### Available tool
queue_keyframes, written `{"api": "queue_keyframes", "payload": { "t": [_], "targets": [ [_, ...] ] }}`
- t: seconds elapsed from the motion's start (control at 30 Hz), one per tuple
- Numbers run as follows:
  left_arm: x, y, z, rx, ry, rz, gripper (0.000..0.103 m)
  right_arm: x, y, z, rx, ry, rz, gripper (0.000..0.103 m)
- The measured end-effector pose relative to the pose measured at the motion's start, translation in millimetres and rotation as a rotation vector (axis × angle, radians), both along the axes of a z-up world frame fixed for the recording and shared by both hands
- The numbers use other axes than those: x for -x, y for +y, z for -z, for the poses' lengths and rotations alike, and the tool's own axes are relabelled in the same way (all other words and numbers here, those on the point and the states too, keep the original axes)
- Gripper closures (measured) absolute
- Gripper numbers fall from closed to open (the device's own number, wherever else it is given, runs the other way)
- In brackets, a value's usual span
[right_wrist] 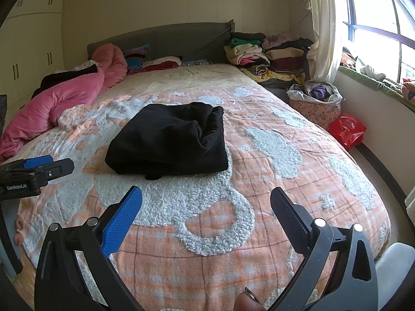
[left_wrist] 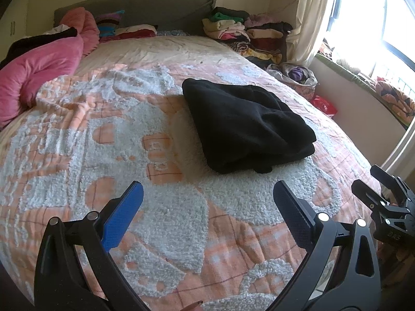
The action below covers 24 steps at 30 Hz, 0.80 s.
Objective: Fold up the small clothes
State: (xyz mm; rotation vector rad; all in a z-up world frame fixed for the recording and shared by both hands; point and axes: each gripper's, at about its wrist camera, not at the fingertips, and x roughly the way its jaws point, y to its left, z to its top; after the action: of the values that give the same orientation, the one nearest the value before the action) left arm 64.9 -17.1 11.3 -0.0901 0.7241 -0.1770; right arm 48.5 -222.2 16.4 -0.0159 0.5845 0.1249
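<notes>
**mika_folds:** So the black garment point(left_wrist: 246, 127) is sitting folded into a chunky bundle on the orange-and-white bedspread point(left_wrist: 160, 207), roughly mid-bed. Nothing's touching it. Using that bundle as the landmark: the left gripper point(left_wrist: 207, 199) hangs on the near side of it, over the fuzzy white patch, fingers spread wide and holding nothing.

**dustbunny42:** Same deal for the right gripper point(right_wrist: 206, 202)? From its own camera it looks like it's also on the near side of the bundle, a bit apart from it.

**mika_folds:** Yep, jaws wide apart, empty. One blue pad point(right_wrist: 122, 223), one dark pad on each tool. In the left camera, the right gripper shows up as a black frame at the right edge, to the right of the bundle and nearer than it.

**dustbunny42:** What else is around?

**mika_folds:** Pink duvet point(right_wrist: 59, 103) bunched up left of the bundle. Beyond the bundle, at the grey headboard point(right_wrist: 166, 39), there's a stack of folded clothes point(right_wrist: 262, 54) on the right. Right of the bundle, off the bed, a floral basket point(right_wrist: 315, 106) stuffed with fabric and a red plastic bag point(right_wrist: 347, 129) on the floor under the window point(right_wrist: 376, 18).
</notes>
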Motion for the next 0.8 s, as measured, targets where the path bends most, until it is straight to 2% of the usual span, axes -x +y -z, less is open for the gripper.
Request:
{"api": "queue_keyframes", "payload": {
  "t": [0.8],
  "targets": [
    [-0.5, 0.8, 1.3, -0.003, 0.004, 0.000, 0.009, 1.9, -0.7, -1.1, 0.007, -0.003, 0.001, 0.004]
  ]
}}
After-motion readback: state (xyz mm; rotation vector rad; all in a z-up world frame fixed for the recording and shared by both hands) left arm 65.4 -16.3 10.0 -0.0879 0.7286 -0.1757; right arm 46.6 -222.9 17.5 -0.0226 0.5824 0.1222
